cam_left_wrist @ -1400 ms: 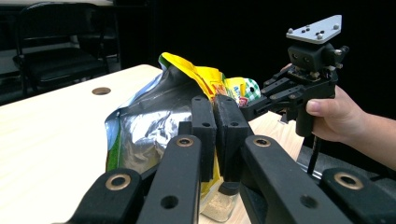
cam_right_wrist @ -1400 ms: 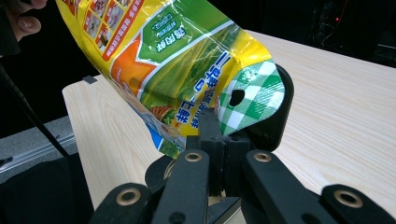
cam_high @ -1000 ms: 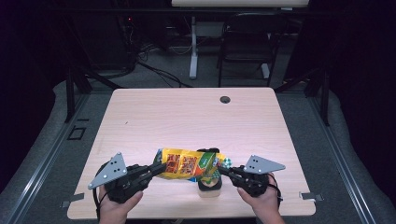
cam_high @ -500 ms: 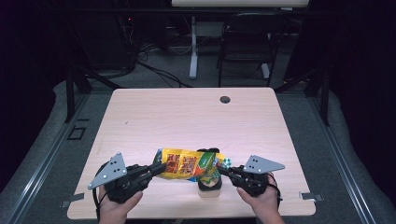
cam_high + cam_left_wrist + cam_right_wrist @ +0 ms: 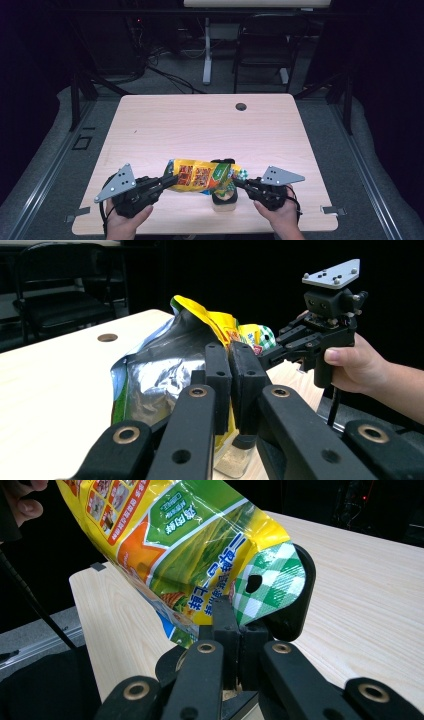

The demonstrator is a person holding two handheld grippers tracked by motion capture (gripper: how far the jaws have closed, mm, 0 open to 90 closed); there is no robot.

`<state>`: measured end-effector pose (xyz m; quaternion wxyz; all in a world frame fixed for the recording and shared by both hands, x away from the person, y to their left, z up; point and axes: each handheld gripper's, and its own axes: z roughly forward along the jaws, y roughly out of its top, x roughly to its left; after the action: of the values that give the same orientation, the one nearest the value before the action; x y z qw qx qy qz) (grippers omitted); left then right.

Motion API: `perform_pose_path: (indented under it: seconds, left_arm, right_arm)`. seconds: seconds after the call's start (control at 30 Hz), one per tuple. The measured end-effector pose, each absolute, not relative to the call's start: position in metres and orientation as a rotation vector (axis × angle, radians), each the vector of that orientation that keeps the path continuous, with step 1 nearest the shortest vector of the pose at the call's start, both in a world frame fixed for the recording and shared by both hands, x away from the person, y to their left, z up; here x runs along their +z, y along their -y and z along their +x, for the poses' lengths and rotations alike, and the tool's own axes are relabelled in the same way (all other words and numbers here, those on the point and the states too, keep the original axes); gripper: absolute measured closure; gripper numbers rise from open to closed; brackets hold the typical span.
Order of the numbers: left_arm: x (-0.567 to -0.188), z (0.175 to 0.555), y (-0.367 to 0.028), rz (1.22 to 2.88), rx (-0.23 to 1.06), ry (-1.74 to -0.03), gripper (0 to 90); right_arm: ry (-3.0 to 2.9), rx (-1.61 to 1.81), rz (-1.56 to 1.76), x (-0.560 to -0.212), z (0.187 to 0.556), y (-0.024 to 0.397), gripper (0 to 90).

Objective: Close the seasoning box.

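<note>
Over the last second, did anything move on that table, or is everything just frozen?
Nothing visibly changed. The left gripper and the right gripper are each shut on an end of the yellow and green foil snack bag, held above the small clear jar with a black lid, just as before. Both hands kept their places near the front edge of the pale wooden table.

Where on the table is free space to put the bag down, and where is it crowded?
Free: the whole far half of the table, from the snack bag up to the small round hole, and the strips along both side edges. Crowded: the near edge, where the left gripper and right gripper pinch the bag above a jar.
</note>
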<state>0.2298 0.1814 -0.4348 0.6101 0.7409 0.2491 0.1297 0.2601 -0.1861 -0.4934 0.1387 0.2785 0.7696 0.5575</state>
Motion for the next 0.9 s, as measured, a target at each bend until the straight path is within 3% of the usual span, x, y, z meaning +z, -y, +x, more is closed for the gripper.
perform_pose_path:
  seconds: [0.9]
  left_arm:
    - [-0.4353, 0.2298, -0.1819, 1.715, 0.3, -0.577, 87.6]
  right_arm:
    - [-2.234, 1.626, 0.808, -0.4951, 0.261, 0.1865, 89.6]
